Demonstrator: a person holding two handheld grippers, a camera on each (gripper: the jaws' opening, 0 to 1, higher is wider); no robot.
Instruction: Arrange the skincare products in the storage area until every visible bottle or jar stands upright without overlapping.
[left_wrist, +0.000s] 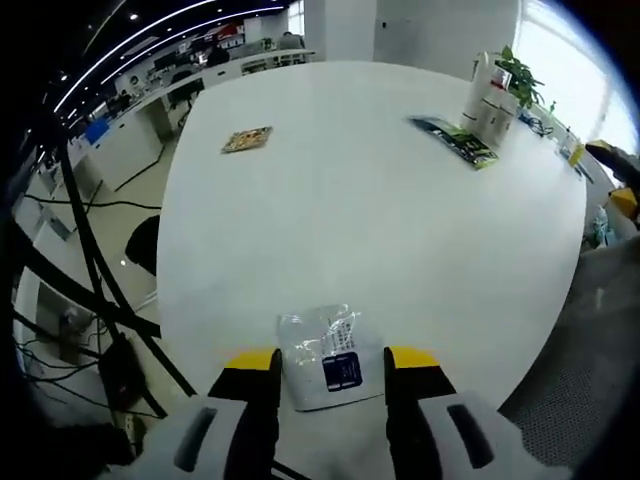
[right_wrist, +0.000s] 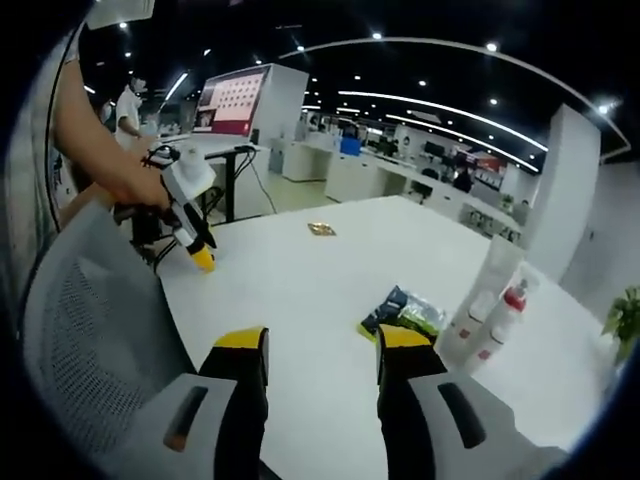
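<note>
A clear plastic packet with a blue label (left_wrist: 328, 362) lies flat on the white table (left_wrist: 380, 230) near its edge. My left gripper (left_wrist: 330, 362) is open, its yellow-tipped jaws on either side of the packet. Far across the table stands a tall clear pack of white bottles (left_wrist: 489, 101), upright, with a dark green sachet (left_wrist: 455, 140) lying flat beside it. In the right gripper view the bottle pack (right_wrist: 487, 308), one bottle red-capped, and the green sachet (right_wrist: 404, 311) lie just beyond my open, empty right gripper (right_wrist: 322, 350). A hand holds the left gripper (right_wrist: 190, 222) at the table's far edge.
A small flat brown packet (left_wrist: 247, 139) (right_wrist: 321, 229) lies alone on the table. A potted plant (left_wrist: 521, 74) stands behind the bottle pack. A grey mesh chair back (right_wrist: 95, 330) is close on the left of the right gripper view. Desks and cables surround the table.
</note>
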